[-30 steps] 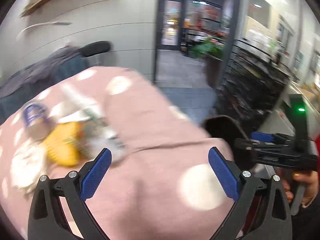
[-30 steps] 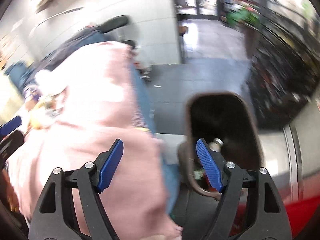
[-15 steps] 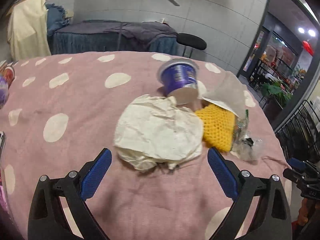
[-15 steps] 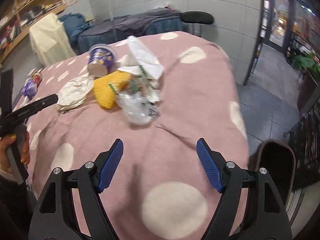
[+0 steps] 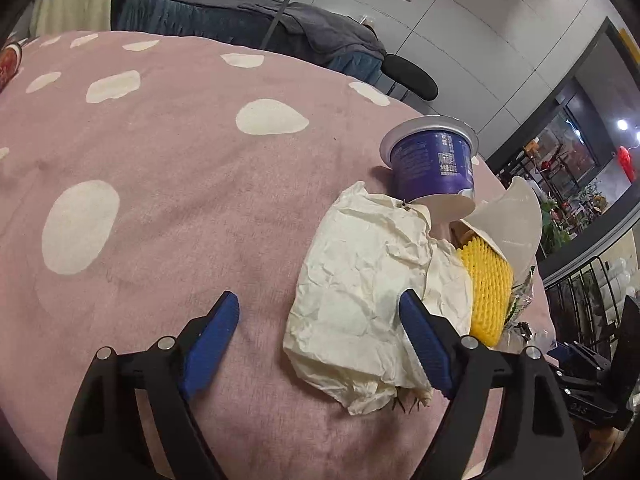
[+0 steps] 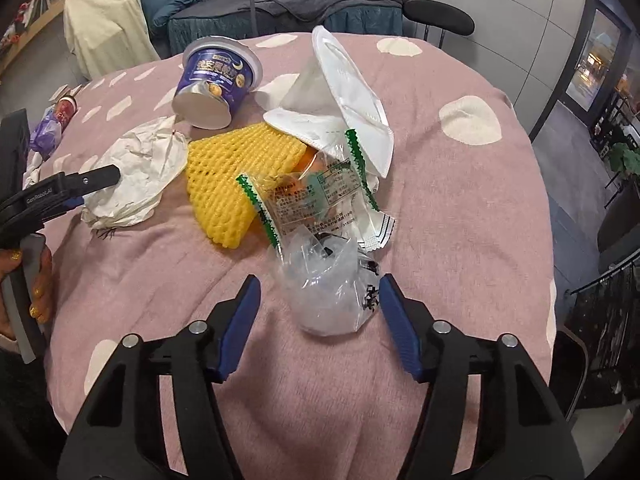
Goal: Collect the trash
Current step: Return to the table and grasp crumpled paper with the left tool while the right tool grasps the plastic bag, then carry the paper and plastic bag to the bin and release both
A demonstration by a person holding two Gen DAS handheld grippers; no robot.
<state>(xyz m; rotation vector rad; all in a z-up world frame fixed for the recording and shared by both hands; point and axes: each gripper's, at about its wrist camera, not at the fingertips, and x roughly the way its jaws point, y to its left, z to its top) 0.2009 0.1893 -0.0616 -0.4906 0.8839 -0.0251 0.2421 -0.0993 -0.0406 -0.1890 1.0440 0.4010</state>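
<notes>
A pile of trash lies on a pink polka-dot tablecloth. It holds a crumpled white paper, a tipped purple cup, a yellow foam net, a white face mask, a clear snack wrapper and a crumpled clear plastic bag. My left gripper is open, low over the cloth, its right finger over the paper's near edge. My right gripper is open, with the clear plastic bag between its fingertips.
A small red-lidded container and purple wrapper lie at the table's far left. A black stool and a covered blue-grey bed stand behind the table. Dark metal racks stand on the floor at the right.
Both grippers swung from the brown bin beside the table back over the table. They then moved down and closer to the trash pile. Both stayed open.
</notes>
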